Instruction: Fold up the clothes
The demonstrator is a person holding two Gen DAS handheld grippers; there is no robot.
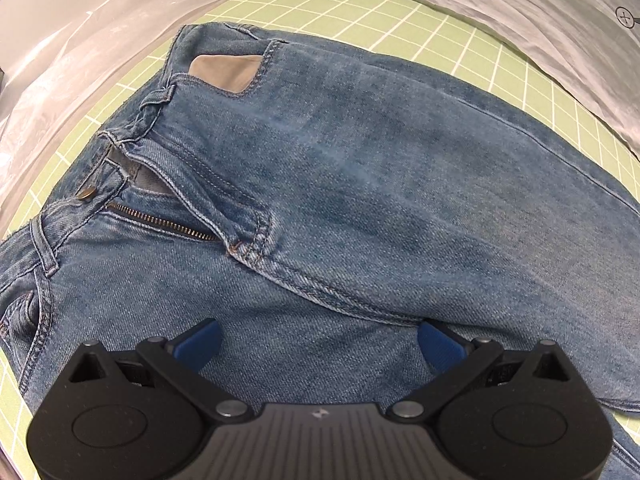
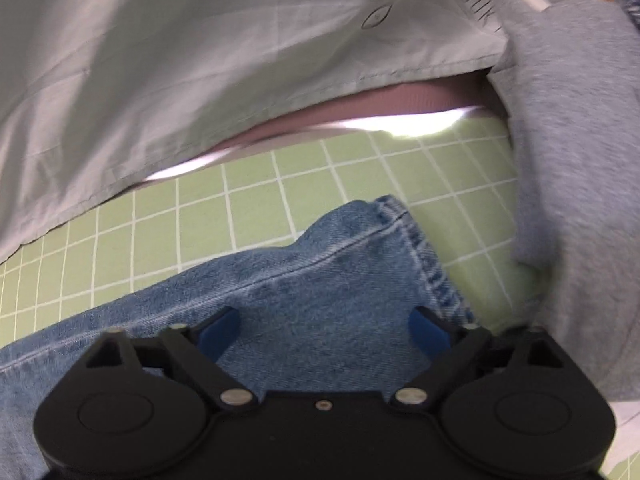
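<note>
1. Jeans (image 1: 360, 184) lie on a green gridded mat (image 1: 400, 12), blue denim, front side up.
2. Left wrist view: waistband sits toward the left edge of the frame, fly unzipped, zipper (image 1: 160, 222) teeth exposed, metal button (image 1: 86, 193) just above its upper end. Pale pocket lining (image 1: 228, 72) shows at the far hip.
3. Long axis in this view runs from the waistband at left across to the right, where the upper leg passes out of frame. The far leg lies folded over the near one; its seam crosses diagonally from crotch toward lower right.
4. Left gripper (image 1: 320, 344) points steeply down over the thigh area below the crotch. Blue pads spread wide, denim lying flat beneath and between them, not pinched.
5. Right wrist view: a leg end with hem (image 2: 420, 248) points up and right in frame, the leg running back toward lower left. Hem rests on the mat.
6. Right gripper (image 2: 324, 332) hovers over that leg near the hem, jaws fully apart, nothing clamped; frame is motion-blurred.
7. Pale grey-green cloth (image 2: 200, 60) lies beyond the hem across the mat's far side; grey heathered garment (image 2: 580, 160) to the right, apart from the hem.
8. White crinkled cloth (image 1: 520, 20) borders the mat in the left wrist view.
</note>
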